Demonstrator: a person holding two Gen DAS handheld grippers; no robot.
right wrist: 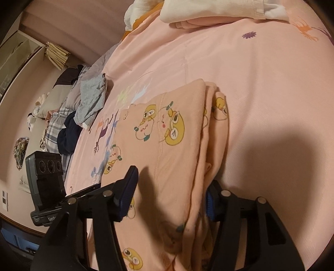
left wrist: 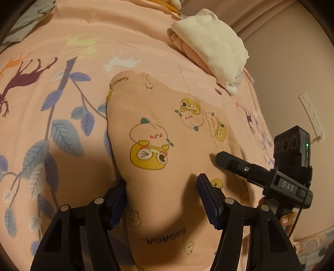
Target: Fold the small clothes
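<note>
A small pink garment (left wrist: 158, 133) printed with yellow cartoon figures lies folded on the pink bedsheet (left wrist: 62, 104). My left gripper (left wrist: 161, 196) is open, its jaws spread around the garment's near end, the left finger (left wrist: 118, 200) against the fabric edge. The right gripper (left wrist: 235, 164) shows at the garment's right side. In the right wrist view the garment (right wrist: 177, 135) lies in stacked layers, and my right gripper (right wrist: 170, 196) is open, with its fingers either side of the folded edge.
A stack of folded cream and pink clothes (left wrist: 210, 50) sits at the far edge of the bed, also in the right wrist view (right wrist: 208, 10). A pile of unfolded grey, plaid and navy clothes (right wrist: 83, 110) lies at the left of the bed. A wall (left wrist: 292, 62) is to the right.
</note>
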